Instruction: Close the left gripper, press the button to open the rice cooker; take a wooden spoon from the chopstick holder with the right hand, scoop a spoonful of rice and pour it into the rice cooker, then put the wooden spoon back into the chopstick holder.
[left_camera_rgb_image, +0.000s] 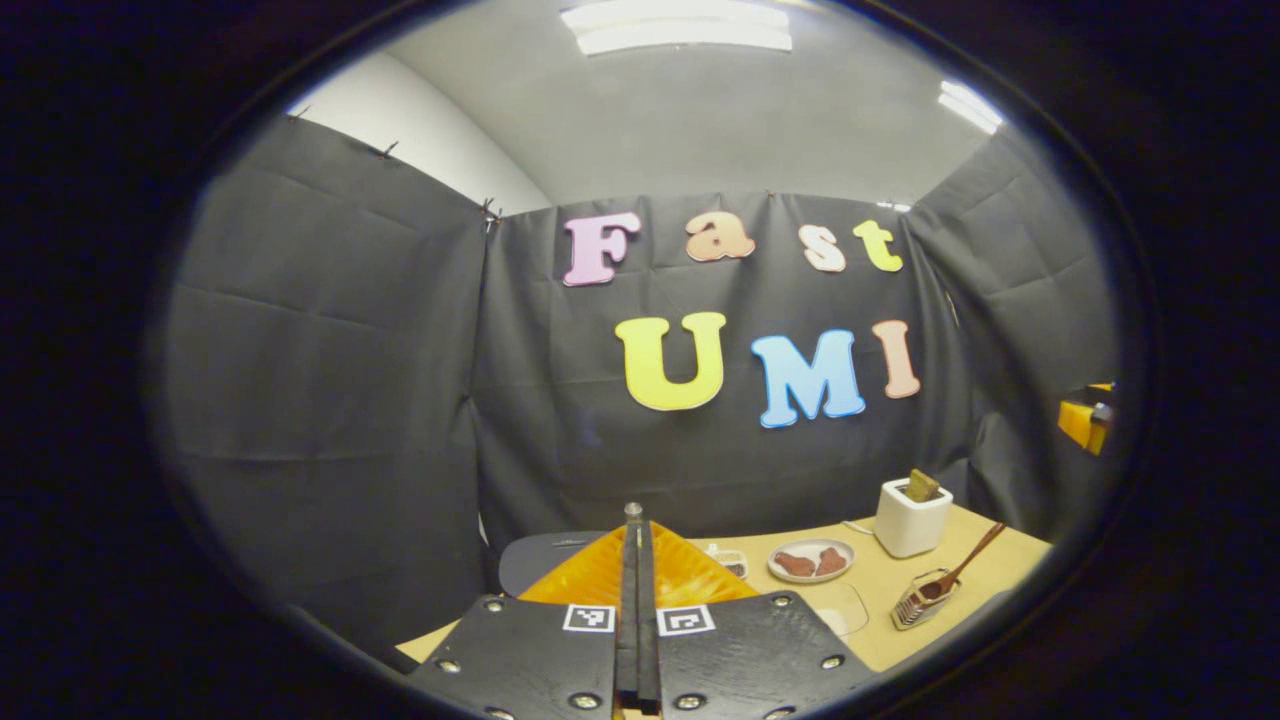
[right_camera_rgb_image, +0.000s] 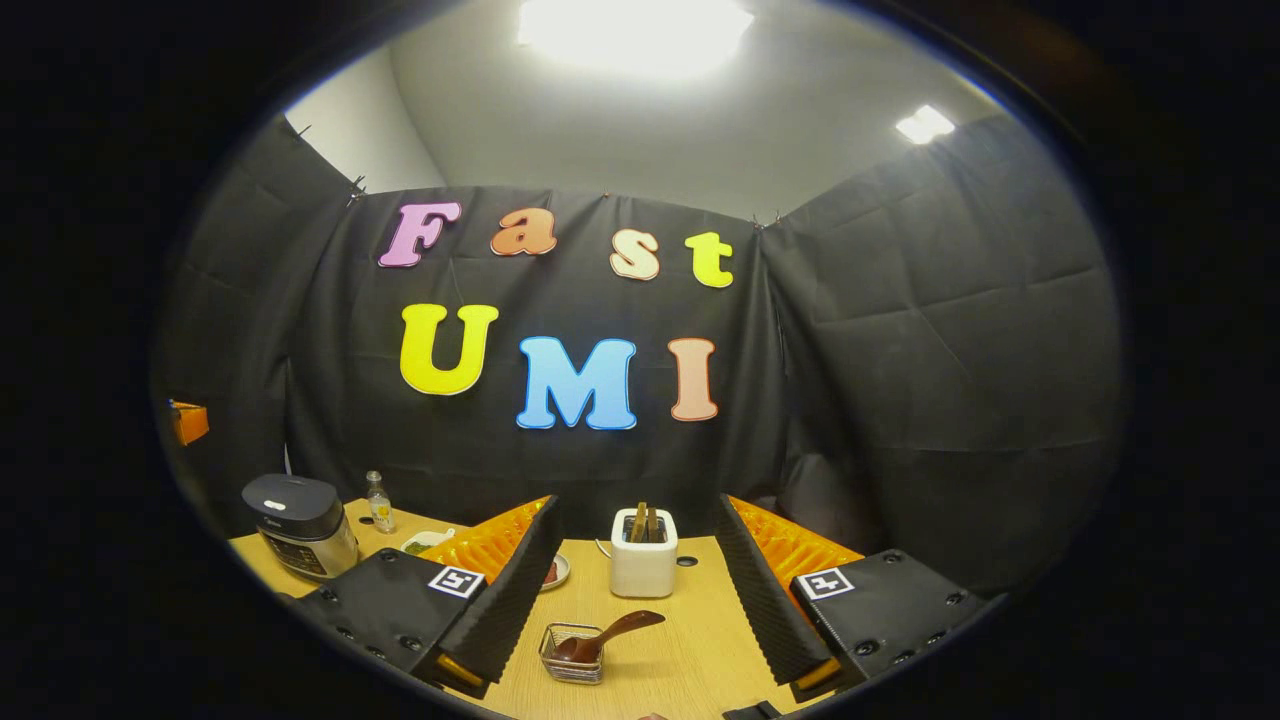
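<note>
Left gripper (left_camera_rgb_image: 637, 610): fingers pressed together, nothing between them, aimed forward over the table (left_camera_rgb_image: 900, 620); just past its tips a dark rounded shape, cannot tell what it is. Ahead and to its right sit a small plate (left_camera_rgb_image: 811, 560) with reddish pieces, then the white chopstick holder (left_camera_rgb_image: 911, 518), with a wire basket (left_camera_rgb_image: 920, 598) nearer, a wooden spoon (left_camera_rgb_image: 965, 568) leaning out of it, bowl down. Right gripper (right_camera_rgb_image: 640, 600): fingers spread wide, holding nothing, raised above the table. Straight ahead between its fingers stands the chopstick holder, wooden handles (right_camera_rgb_image: 640, 522) poking up from its top. Nearer, slightly left of centre, the wire basket with a wooden spoon, handle slanting up to the right. Well off to the left of this gripper, the rice cooker (right_camera_rgb_image: 300, 523), lid down, a small bottle (right_camera_rgb_image: 378, 503) just behind it. Judgement: the button press is not yet done. A wooden spoon should be light, stiff and not fragile, smooth enough to twist under a loose pinch. Best grip is mid-handle, across the flat, leaving the bowl free. The holder looks light and could tip if a handle is dragged sideways; lift straight up.
</note>
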